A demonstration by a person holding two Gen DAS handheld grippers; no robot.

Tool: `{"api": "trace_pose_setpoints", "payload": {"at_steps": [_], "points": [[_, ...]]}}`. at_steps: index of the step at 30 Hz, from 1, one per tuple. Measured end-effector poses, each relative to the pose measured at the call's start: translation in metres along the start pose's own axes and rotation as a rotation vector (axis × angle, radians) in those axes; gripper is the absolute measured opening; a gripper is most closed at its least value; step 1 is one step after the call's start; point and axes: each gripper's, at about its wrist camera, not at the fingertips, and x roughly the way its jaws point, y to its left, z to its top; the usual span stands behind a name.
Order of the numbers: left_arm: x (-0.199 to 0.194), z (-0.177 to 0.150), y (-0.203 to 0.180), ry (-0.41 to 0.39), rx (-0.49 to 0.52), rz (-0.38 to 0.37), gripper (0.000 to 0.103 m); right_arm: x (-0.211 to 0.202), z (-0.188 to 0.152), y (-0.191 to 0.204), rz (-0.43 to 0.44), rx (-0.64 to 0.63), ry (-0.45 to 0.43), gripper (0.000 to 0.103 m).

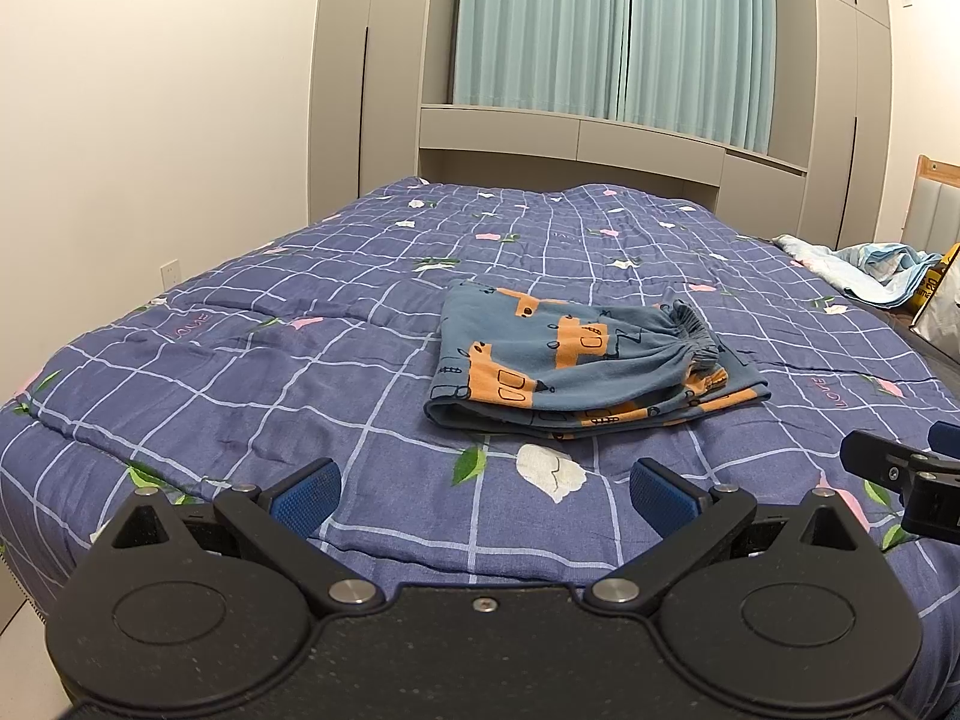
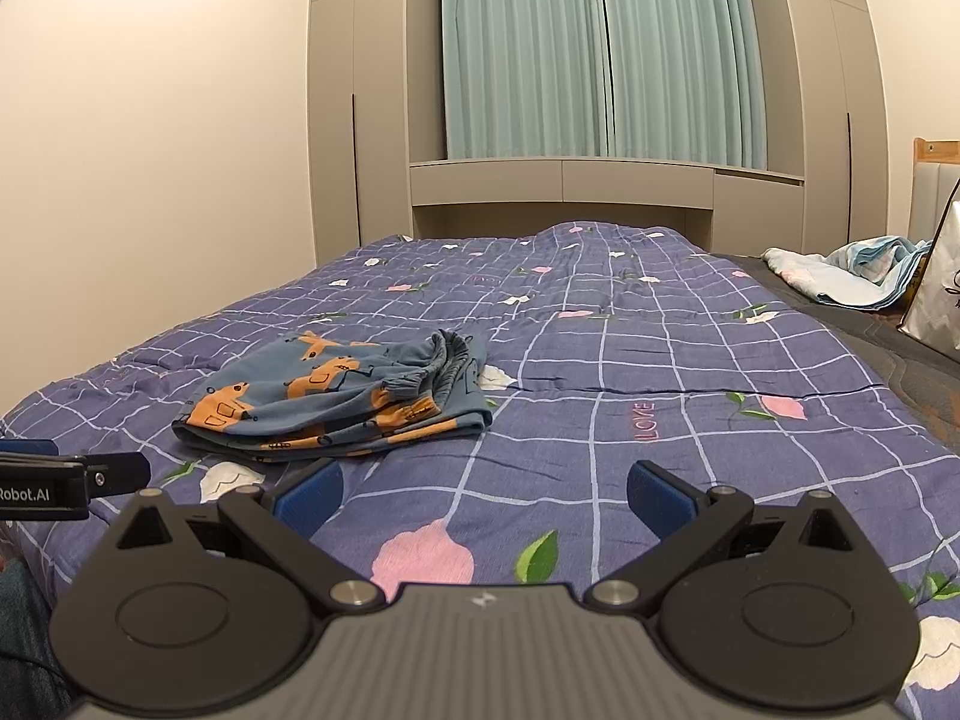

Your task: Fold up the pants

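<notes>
Both the left claw (image 1: 486,495) and the right claw (image 2: 485,495) gape wide, holding nothing. The pants (image 1: 576,369) lie folded on the bed (image 1: 240,372), seemingly finished. A careless nudge could undo the loose top layer.

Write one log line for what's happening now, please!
pants: folded, on quilt | left hand-held gripper: open, empty | right hand-held gripper: open, empty

The pants (image 1: 576,366) are lying folded on the quilt (image 1: 240,360), at twelve o'clock from the left gripper (image 1: 486,495) and at eleven o'clock from the right gripper (image 2: 485,495). The two grippers are sitting side by side near the bed's front edge. A crumpled cloth (image 1: 870,270) is resting at two o'clock, with the curtain (image 1: 600,30) hanging behind the bed.
</notes>
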Motion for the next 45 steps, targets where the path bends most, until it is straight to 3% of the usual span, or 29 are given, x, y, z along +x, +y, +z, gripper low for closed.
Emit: {"api": "trace_pose_setpoints", "payload": {"at_steps": [45], "points": [[-0.0038, 0.0006, -0.0031, 0.014, -0.019, -0.005, 0.102, 0.0003, 0.0012, -0.0002, 0.001, -0.004, 0.003, 0.103]]}}
